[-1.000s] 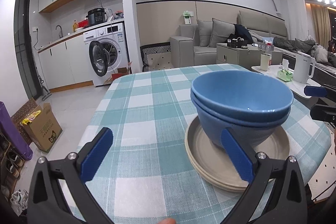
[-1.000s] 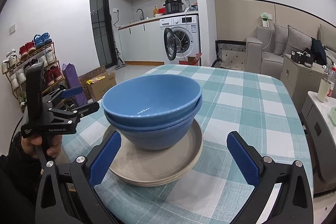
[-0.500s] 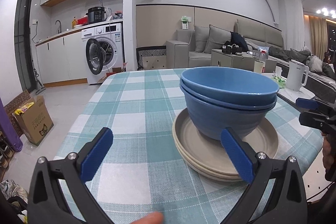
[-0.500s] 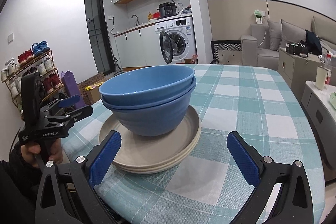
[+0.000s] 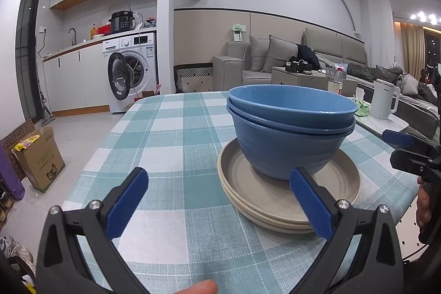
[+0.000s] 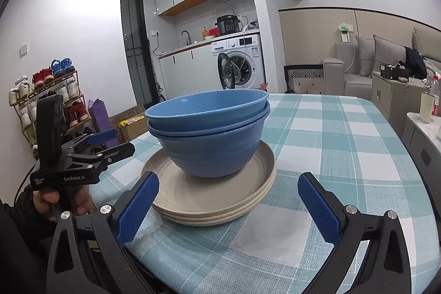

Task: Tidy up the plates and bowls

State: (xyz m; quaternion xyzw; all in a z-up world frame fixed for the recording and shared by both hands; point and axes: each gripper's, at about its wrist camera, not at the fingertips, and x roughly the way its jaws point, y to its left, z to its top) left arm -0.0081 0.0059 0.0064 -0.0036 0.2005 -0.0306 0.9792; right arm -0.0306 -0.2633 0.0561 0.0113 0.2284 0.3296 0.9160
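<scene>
the left tongs (image 5: 220, 200) sit low at the near edge of the table (image 5: 171, 145) covered in a teal and white checked cloth, spread wide and pinching nothing, their right blue pad just in front of the stack. the two nested glossy blue bowls (image 5: 289, 128) rest inside the two stacked shallow beige round plates (image 5: 275, 200), near the table's near right corner; widest pieces at the bottom, likely so the pile stays steady. the right tongs (image 6: 228, 205), on the far side of the stack, are also spread and empty, with the plates' rim between their pads. both sets appear to be clear of a finished pile, judging by how neatly it nests
</scene>
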